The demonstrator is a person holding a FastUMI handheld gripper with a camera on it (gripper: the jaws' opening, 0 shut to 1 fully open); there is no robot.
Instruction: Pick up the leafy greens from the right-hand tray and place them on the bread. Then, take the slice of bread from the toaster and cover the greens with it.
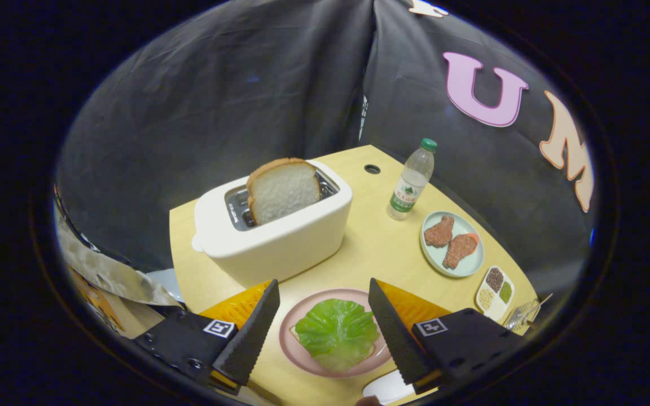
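Note:
A green leaf [337, 332] lies on a slice of bread on a pink plate [294, 352], between my two fingers. My gripper [325, 290] hangs above the plate, open, with nothing in it. A cream toaster [280, 239] stands beyond the fingers on the wooden table [370, 237]. One slice of bread [283, 189] sticks up out of its slot. The bread under the leaf shows just as a pale edge.
A water bottle [412, 180] stands right of the toaster. A pale green plate [460, 265] with two pieces of meat and a small divided dish [495, 293] lie further right. An orange mat [235, 307] lies under the pink plate. A white tray edge [387, 388] sits near the right finger.

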